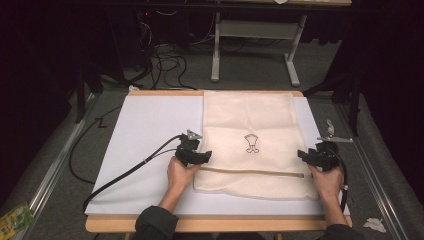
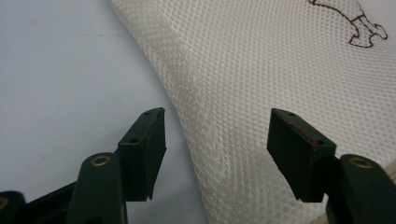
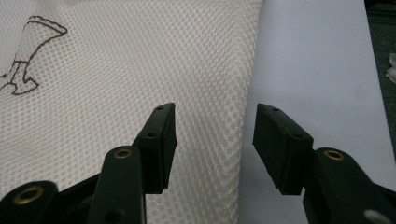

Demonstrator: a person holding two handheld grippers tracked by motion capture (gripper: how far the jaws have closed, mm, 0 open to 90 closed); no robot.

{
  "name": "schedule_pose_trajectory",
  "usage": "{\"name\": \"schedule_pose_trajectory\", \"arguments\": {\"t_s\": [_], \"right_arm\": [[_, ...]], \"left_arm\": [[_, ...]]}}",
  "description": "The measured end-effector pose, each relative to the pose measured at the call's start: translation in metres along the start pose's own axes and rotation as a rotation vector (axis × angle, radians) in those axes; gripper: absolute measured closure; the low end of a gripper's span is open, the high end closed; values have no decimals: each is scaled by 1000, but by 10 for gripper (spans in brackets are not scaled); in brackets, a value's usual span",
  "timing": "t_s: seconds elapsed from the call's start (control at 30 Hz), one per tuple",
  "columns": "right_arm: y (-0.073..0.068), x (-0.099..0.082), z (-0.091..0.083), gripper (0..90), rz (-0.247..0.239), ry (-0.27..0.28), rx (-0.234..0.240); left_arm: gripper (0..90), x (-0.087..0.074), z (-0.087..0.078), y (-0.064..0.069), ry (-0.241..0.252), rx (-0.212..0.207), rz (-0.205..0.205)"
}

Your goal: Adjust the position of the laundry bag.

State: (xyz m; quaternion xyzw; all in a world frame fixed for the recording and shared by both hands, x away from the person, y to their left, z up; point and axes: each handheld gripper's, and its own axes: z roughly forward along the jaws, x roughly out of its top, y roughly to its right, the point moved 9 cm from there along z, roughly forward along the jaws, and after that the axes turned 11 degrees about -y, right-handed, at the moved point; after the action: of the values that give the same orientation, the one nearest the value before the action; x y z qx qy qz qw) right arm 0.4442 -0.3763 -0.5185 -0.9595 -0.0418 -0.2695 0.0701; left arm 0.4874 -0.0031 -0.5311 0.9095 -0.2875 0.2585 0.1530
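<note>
Right, I've got both tools down at the near end of the mesh bag (image 1: 250,142), which lies flat on the white mat (image 1: 150,125), over towards its right half, with a small brown emblem (image 1: 251,144) in the middle and a zip line (image 1: 250,172) running across near my edge. My left gripper (image 1: 201,156) sits at the bag's left side and my right gripper (image 1: 306,155) at its right side, level with each other just above that zip.

In the left gripper view the jaws stand wide apart and hold nothing, straddling the bag's left edge (image 2: 182,116), one pad over bare mat and the other over mesh. The right gripper view shows the same in mirror: jaws wide, nothing between them, the bag's right edge (image 3: 247,93) running up through the gap.

I reckon the step is to pinch both side edges, probably for a fold. To do it well I'd lower each tool until the lower pad slides under the hem, take both layers of mesh, and close the two sides together so the fabric lifts evenly. That open weave looks slippery and limp, so a shallow bite could drop one layer.
</note>
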Motion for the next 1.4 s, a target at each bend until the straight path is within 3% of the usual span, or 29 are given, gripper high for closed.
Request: {"name": "schedule_pose_trajectory", "arguments": {"t_s": [0.3, 0.43, 0.5, 0.67, 0.7, 0.77, 1.07, 1.4], "right_arm": [[3, -3, 9, 522, 9, -55, -6], [0, -5, 13, 588, -4, -86, 11], [0, -5, 13, 613, -19, -98, -2], [-3, -5, 13, 770, -63, -123, 4], [-5, -5, 12, 815, -76, -127, 3], [-6, -4, 12, 831, -85, -124, 2], [-9, -2, 3, 860, -105, -70, 9], [-15, -1, -1, 865, -111, -44, 46]], "left_arm": [[461, -1, 8, 1, 0, -3, -3], [528, 0, 9, 3, -8, -8, 12], [558, 0, 8, 3, -16, 1, 24], [709, 2, 8, 3, -32, -17, 10], [772, 2, 7, 4, -36, -38, 8], [826, 3, 5, 5, -29, -52, 12], [851, 10, -6, 4, 1, -104, 10], [852, 12, -19, -2, 15, -98, 21]]}}
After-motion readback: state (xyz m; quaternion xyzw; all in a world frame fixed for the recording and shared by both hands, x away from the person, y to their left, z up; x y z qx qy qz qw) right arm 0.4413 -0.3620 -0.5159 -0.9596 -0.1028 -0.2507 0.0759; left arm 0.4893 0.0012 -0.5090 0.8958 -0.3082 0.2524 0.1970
